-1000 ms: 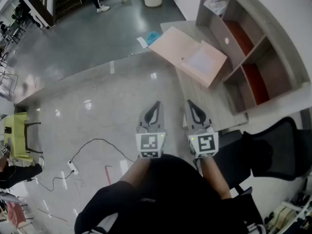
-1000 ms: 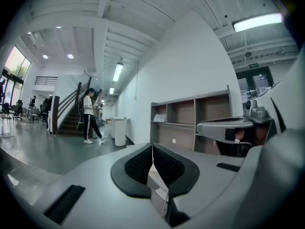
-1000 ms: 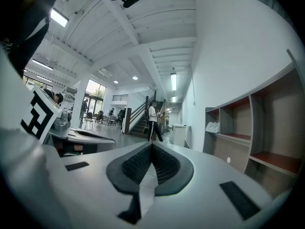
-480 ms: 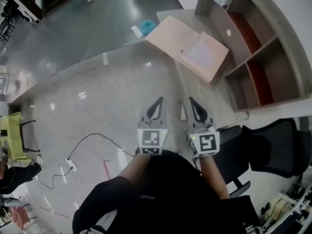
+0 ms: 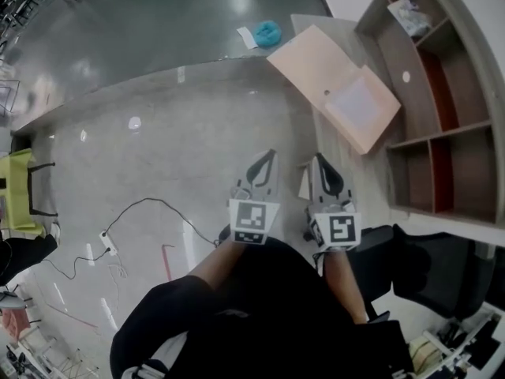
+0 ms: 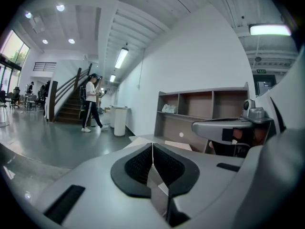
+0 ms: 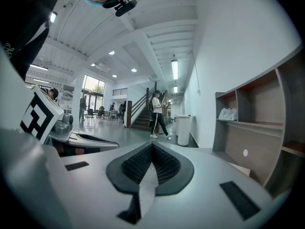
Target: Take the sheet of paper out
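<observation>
A pale pink folder [image 5: 331, 81] lies open on the wooden desk [image 5: 347, 176], with a white sheet of paper [image 5: 357, 103] on its right half. My left gripper [image 5: 269, 156] hangs over the floor just left of the desk's edge, shut and empty. The right gripper [image 5: 319, 159] is beside it over the desk's near end, also shut and empty. Both point toward the folder and are well short of it. In the left gripper view the folder [image 6: 140, 141] shows low beyond the shut jaws [image 6: 152, 147]. The right gripper view shows shut jaws [image 7: 152, 146].
A grey shelf unit [image 5: 442, 93] with brown compartments stands along the desk's right side. A black office chair [image 5: 430, 267] is at my right. On the shiny floor lie a cable with a power strip [image 5: 106, 243] and a blue cloth [image 5: 268, 31]. A person [image 6: 90, 104] walks near stairs.
Both grippers have moved forward toward the desk, side by side and still shut. The folder and shelf have shifted to the right in the head view.
</observation>
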A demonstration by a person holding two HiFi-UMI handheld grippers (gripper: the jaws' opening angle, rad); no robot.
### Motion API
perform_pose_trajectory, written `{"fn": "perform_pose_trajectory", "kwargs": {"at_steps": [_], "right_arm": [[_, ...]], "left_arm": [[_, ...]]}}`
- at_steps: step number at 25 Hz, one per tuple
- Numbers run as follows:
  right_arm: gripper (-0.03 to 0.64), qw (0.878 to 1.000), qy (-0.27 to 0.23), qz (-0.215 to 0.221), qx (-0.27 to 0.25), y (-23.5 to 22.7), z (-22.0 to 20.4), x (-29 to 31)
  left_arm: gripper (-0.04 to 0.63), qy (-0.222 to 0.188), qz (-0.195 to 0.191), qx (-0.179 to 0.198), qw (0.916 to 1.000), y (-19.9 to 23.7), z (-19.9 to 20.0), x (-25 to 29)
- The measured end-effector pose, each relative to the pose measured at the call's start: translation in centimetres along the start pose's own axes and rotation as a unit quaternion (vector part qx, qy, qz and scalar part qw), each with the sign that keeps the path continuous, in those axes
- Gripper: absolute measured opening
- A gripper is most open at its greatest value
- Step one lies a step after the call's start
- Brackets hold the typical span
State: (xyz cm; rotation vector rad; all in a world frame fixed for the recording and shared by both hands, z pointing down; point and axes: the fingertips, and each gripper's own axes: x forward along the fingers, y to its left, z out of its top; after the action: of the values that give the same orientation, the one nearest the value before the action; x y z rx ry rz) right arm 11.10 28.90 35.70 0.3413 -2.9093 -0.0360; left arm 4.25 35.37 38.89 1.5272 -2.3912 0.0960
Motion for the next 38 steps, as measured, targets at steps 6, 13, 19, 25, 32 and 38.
{"fn": "perform_pose_trajectory", "kwargs": {"at_steps": [6,13,19,25,32,38], "right_arm": [[0.017,1.000,0.005,0.013,0.000,2.2,0.8,4.4],[0.017,1.000,0.008,-0.005,-0.003,2.5,1.9,7.2],[0.017,0.999,0.015,-0.030,-0.009,0.1,2.3,8.4],[0.017,0.997,0.038,-0.064,0.002,-4.7,0.4,9.6],[0.017,0.995,0.052,-0.088,0.014,-10.5,-0.7,11.5],[0.017,0.990,0.064,-0.110,0.052,-16.0,-1.9,13.0]], "left_arm": [[0.048,0.008,0.003,-0.005,1.0000,4.8,0.5,0.7],[0.048,0.010,-0.011,-0.002,0.9999,7.9,1.8,2.1],[0.048,0.036,-0.040,-0.014,0.9985,7.7,0.8,5.4],[0.048,0.059,-0.089,-0.001,0.9943,5.2,0.8,10.3],[0.048,0.084,-0.137,0.026,0.9867,2.5,1.4,17.4],[0.048,0.117,-0.177,0.044,0.9762,-0.3,1.5,22.9]]}}
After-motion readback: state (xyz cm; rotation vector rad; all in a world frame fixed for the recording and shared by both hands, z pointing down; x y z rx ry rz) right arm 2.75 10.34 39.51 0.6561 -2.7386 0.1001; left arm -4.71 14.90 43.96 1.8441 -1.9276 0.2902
